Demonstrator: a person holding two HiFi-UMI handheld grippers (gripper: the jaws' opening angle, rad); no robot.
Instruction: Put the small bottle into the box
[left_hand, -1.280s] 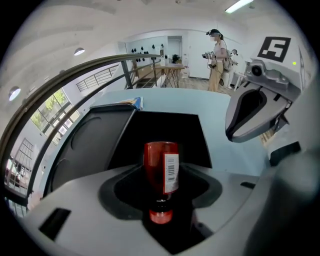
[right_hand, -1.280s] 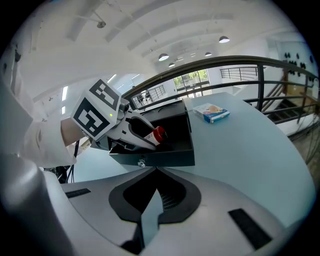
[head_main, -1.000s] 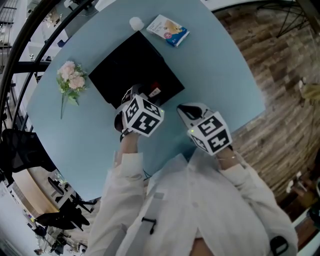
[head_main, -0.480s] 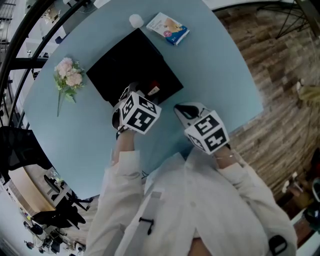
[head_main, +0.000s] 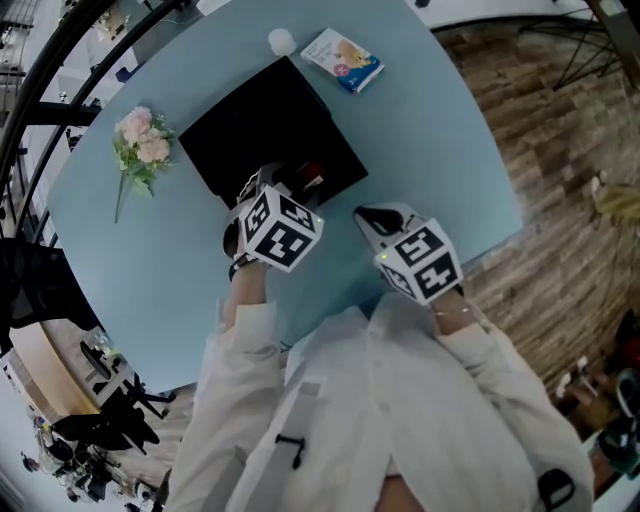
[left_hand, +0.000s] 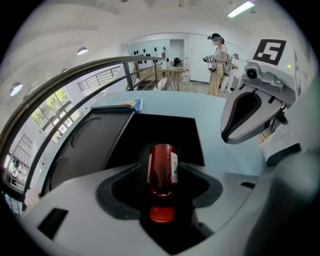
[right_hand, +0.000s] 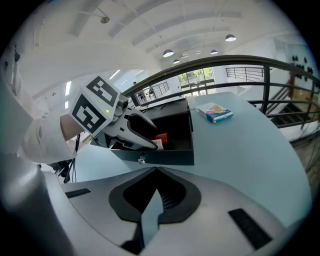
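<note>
Left gripper (left_hand: 163, 186): jaws grasp one small red bottle with white label (left_hand: 162, 162), centred between them, over one open black box (right_hand: 170, 156). Right gripper (right_hand: 154, 195): jaws clenched, empty, beside the box.

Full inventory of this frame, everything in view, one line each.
table: 1, light blue, under everything
box: 1, black, open, mid-table
small bottle: 1, red, in left jaws at the box opening
bouquet: 1, pink, left of the box
packet: 1, blue and white, beyond the box
round object: 1, white, by the box's far corner
left gripper: 1, grey-white, shut on the bottle
right gripper: 1, grey-white, shut, empty, right of the box
</note>
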